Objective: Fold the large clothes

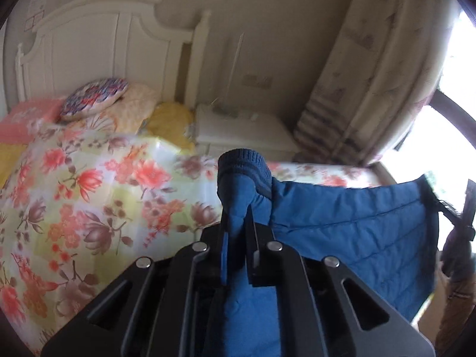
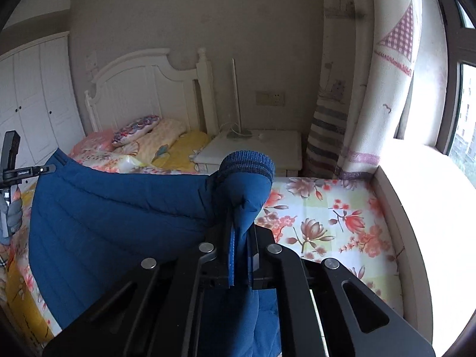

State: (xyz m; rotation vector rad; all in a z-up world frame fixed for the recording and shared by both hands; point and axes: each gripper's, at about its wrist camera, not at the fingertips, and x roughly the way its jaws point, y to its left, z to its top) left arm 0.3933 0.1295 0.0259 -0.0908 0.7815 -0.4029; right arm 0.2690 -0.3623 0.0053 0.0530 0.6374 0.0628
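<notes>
A blue quilted jacket hangs stretched between both grippers above the bed. My left gripper is shut on blue fabric just below a dark ribbed knit cuff. In the right wrist view the jacket spreads to the left, and my right gripper is shut on the fabric under another ribbed cuff. The other gripper shows at the far left edge, held by a gloved hand. The jacket's lower part is hidden behind the gripper bodies.
A bed with a floral quilt lies below, its pillows against a white headboard. A white nightstand stands beside it. A patterned curtain and a bright window are on the right, a white wardrobe on the left.
</notes>
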